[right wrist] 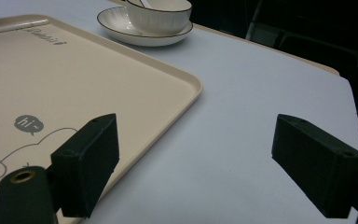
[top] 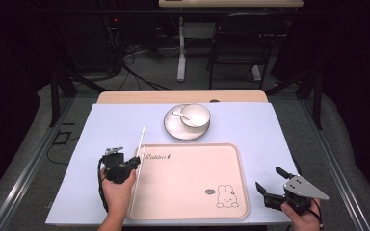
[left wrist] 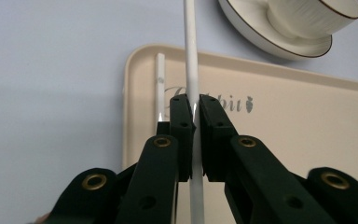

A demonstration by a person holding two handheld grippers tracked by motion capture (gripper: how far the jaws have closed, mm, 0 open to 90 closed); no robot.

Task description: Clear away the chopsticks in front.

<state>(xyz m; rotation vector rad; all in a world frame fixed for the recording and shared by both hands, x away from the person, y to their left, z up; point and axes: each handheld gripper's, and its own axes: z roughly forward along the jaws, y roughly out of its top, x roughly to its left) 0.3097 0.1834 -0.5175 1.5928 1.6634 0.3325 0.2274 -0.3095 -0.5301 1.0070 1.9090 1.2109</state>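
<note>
Left gripper view, tongs (left wrist: 193,135) clamping chopstick (left wrist: 190,60)

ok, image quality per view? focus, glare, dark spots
High view: table evenly lit, surroundings nearly black. Left gripper view: left gripper and chopstick fairly sharp, slight glint at the grip, bowl soft. Right gripper view: right gripper blurred up close, tray sharper, background dark.
</note>
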